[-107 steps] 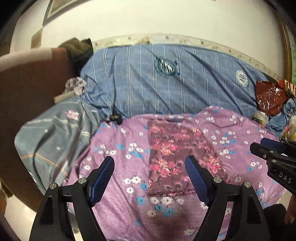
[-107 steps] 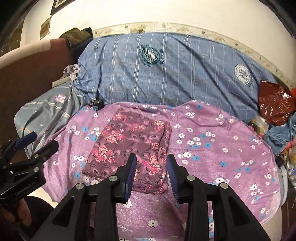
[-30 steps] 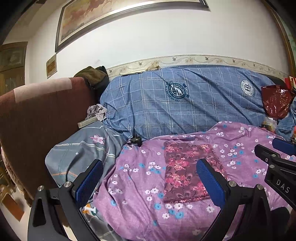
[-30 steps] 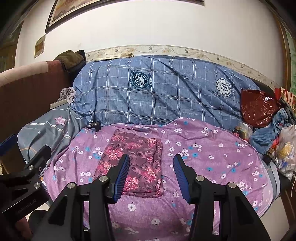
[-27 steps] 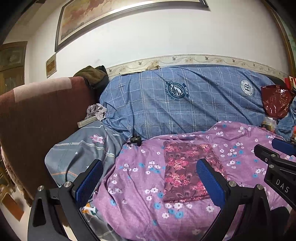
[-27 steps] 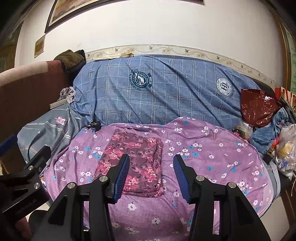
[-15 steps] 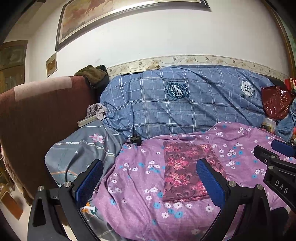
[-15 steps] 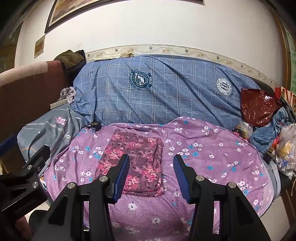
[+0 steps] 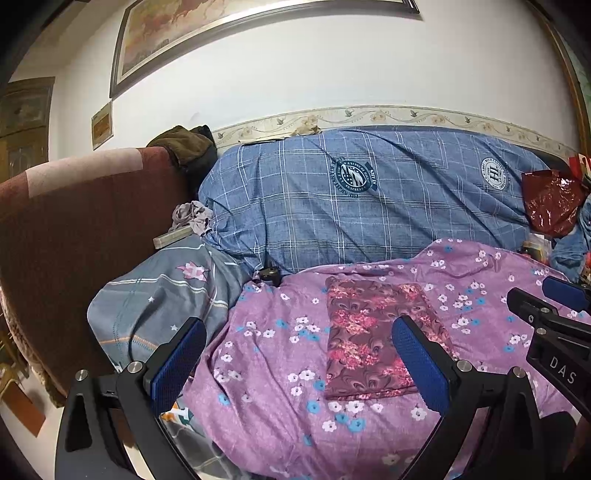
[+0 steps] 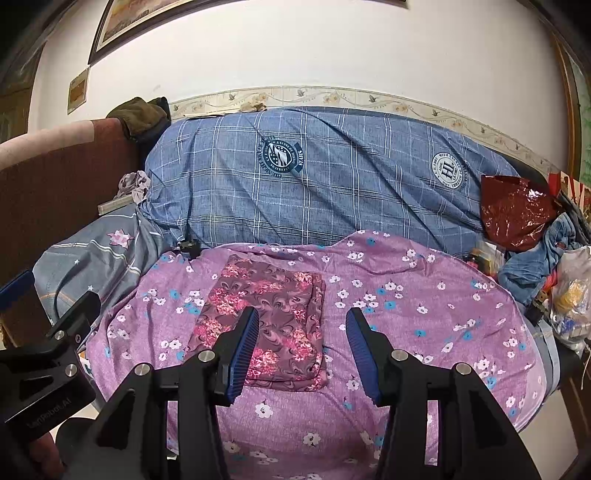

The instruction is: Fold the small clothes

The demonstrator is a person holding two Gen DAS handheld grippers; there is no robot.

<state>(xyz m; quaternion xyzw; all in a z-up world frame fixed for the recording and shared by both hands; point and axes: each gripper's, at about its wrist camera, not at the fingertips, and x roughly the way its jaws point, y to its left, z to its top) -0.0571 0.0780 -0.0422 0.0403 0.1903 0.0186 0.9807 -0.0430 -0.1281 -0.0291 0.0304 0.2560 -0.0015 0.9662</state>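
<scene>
While both grippers hang above the near edge of the bed, the folded garment [image 10: 264, 325] lies flat on the purple floral sheet [image 10: 424, 295], a neat maroon rectangle w/ pink flower print, long side running away from the cameras. Nothing touches it.

L gripper [image 9: 297, 363]: jaws spread wide, nothing betw. the blue pads, holding nothing. In left wrist view the garment [image 9: 373, 332] sits beyond the gap, its right part hidden behind the R-hand pad [image 9: 419, 365]. Left pad is over the edge where purple sheet meets a grey striped cloth [image 9: 162, 295].

R gripper [image 10: 301, 349]: jaws about half apart, empty. Its left finger [image 10: 242, 350] overlaps the garment's near part in view; right finger is over bare purple sheet [image 9: 280, 369]. Whether pads are above or touching the fabric: appear clear of it, raised.

Each gripper shows at the edge of the other's view: R gripper [image 9: 554, 332] at far right of left wrist cam, L gripper [image 10: 48, 350] at lower left of right wrist cam.

Behind the sheet: big blue plaid quilt [image 10: 314, 177] w/ two round emblems, against the wall. Dark red plastic bag [image 10: 517, 214] at right, beside a clutter of clothes and bags. Brown headboard [image 9: 74, 229] at left, olive-dark cloth [image 9: 181, 146] draped on its top. Framed picture [image 9: 229, 26] on the wall above.
</scene>
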